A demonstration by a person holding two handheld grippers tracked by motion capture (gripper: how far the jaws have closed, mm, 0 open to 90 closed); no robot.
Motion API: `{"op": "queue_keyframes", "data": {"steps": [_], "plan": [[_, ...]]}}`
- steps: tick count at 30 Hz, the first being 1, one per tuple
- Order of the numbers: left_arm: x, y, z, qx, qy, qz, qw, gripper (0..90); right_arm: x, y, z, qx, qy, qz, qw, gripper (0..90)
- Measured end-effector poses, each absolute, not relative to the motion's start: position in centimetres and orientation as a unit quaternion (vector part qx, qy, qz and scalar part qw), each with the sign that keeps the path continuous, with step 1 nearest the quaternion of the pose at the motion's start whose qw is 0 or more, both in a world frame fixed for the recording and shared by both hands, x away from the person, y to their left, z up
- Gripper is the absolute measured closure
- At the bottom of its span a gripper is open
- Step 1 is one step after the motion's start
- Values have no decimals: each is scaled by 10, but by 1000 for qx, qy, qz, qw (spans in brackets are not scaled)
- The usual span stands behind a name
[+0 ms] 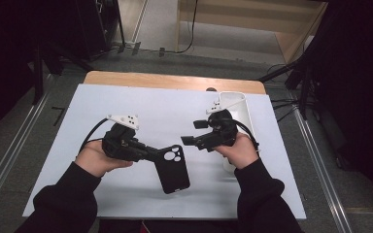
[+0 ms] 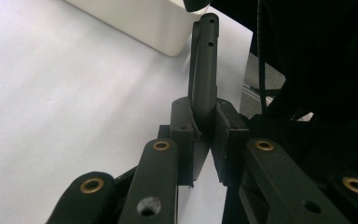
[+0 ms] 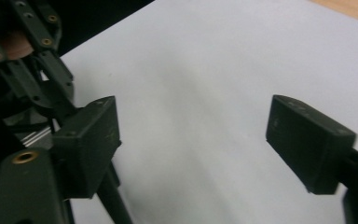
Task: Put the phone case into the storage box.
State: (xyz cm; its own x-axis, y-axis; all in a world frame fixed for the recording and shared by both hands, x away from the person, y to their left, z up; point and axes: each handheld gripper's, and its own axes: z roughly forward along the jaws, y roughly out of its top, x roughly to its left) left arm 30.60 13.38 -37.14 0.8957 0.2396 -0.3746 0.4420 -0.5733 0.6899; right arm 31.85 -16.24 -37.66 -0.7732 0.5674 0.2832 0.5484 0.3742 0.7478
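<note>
A black phone case (image 1: 172,170) with round camera cut-outs hangs just above the white table sheet (image 1: 141,104), near its front middle. My left gripper (image 1: 155,154) is shut on the case's upper edge. In the left gripper view the case (image 2: 204,70) stands edge-on between the pads of that gripper (image 2: 205,135). My right gripper (image 1: 194,132) hovers to the right of the case, pointing left, and is open. Between its wide-set jaws (image 3: 193,140) lies only bare sheet. The left gripper's black linkage (image 3: 32,70) sits at the upper left of the right gripper view.
A white rectangular container (image 1: 238,109) stands at the sheet's back right, just behind the right hand; its corner (image 2: 140,18) is in the left gripper view. The wooden table edge (image 1: 175,80) runs along the back. Dark stands and cables flank the table.
</note>
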Motion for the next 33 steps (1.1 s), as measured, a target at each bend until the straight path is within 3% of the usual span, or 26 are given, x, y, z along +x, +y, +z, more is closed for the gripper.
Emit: {"op": "queue_keyframes", "data": {"steps": [4,9,16,19,33], "plan": [[306,135,-369,880,196,-115,416,796,319,-163,-383,345,824,447,38,0],[306,137,-365,882,204,-109,411,795,318,-158,-392,342,831,439,12,0],[306,141,-358,884,220,-88,403,795,316,-158,-395,349,823,448,34,1],[306,143,-354,884,229,-76,400,795,316,-158,-397,369,817,439,56,93],[311,155,-345,875,278,-40,393,795,315,-155,-407,389,808,434,84,115]]}}
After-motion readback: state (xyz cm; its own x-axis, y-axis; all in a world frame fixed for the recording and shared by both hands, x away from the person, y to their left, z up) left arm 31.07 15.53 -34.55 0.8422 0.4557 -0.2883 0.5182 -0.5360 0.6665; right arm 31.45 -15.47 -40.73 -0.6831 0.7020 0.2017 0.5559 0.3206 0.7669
